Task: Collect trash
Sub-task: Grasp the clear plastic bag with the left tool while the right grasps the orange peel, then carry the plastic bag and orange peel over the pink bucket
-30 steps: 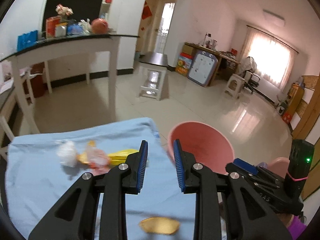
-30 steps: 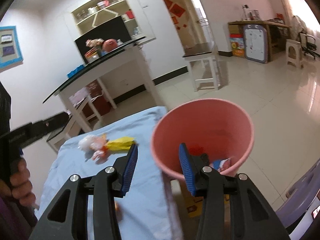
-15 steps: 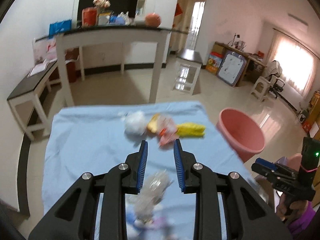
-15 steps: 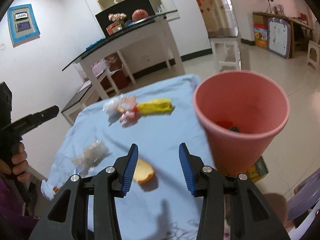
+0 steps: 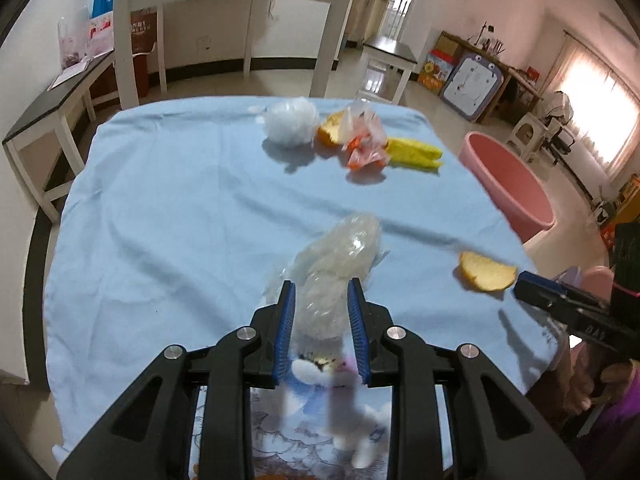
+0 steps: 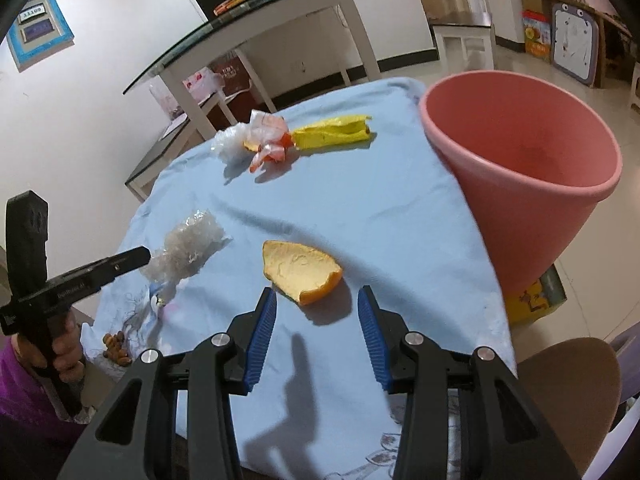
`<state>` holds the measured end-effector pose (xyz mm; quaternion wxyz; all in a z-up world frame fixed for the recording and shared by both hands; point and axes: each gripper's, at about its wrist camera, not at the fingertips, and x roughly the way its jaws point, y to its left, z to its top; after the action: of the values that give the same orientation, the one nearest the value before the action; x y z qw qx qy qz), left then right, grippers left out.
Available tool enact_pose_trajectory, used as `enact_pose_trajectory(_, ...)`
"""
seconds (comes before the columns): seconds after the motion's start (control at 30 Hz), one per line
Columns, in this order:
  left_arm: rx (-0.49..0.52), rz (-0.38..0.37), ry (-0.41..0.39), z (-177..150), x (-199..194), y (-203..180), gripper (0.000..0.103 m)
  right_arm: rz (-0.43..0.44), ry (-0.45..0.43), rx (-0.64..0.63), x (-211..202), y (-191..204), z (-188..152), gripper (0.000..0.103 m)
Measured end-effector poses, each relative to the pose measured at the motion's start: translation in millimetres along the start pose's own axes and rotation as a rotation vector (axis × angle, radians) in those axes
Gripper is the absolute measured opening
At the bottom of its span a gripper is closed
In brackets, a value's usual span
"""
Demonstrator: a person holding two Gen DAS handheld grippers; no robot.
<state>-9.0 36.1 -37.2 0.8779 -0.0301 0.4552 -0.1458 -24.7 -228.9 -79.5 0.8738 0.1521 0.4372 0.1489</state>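
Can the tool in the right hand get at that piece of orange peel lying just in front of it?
Probably yes. The right tool is open, the orange peel lies alone on the blue cloth just ahead, and nothing stands between.

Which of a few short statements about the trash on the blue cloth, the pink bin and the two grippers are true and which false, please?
1. The orange peel lies just ahead of the right gripper. True.
2. The right gripper is shut on the peel. False: its jaws stand open and empty.
3. The clear plastic bag lies in front of the left gripper. True.
4. The pink bin stands in the middle of the blue cloth. False: it stands beside the cloth's edge.
5. The yellow peel is already in the bin. False: it lies on the cloth.
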Motion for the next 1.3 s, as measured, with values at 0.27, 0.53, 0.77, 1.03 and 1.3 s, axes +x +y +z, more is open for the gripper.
enact_pose_trajectory(0.27, -0.004, -0.010, 0.002, -2.8, 8.2, 2.6, 0.032, -0.005, 0.015, 0.004, 13.5, 3.5, 10.8, 0.042)
enact_pose_trajectory(0.53, 0.016, -0.030, 0.017, -7.8, 11.6, -6.0, 0.032, 0.004, 0.037, 0.029, 22.8, -0.2, 8.5, 0.020)
enact_pose_trajectory(0.77, 0.054, -0.015, 0.004, -13.1, 9.7, -12.4, 0.022, 0.018, 0.011, 0.029, 16.9, -2.2, 8.0, 0.011)
enact_pose_trajectory(1.03, 0.061, -0.010, -0.054, -6.2, -4.4, -18.5, 0.014, 0.054, -0.027, 0.019, 4.2, -3.7, 11.3, 0.009)
enact_pose_trajectory(1.3, 0.087, -0.048, -0.137, 20.1, -19.5, -41.4, 0.014, 0.038, -0.134, 0.018, -25.7, -13.4, 32.2, 0.009)
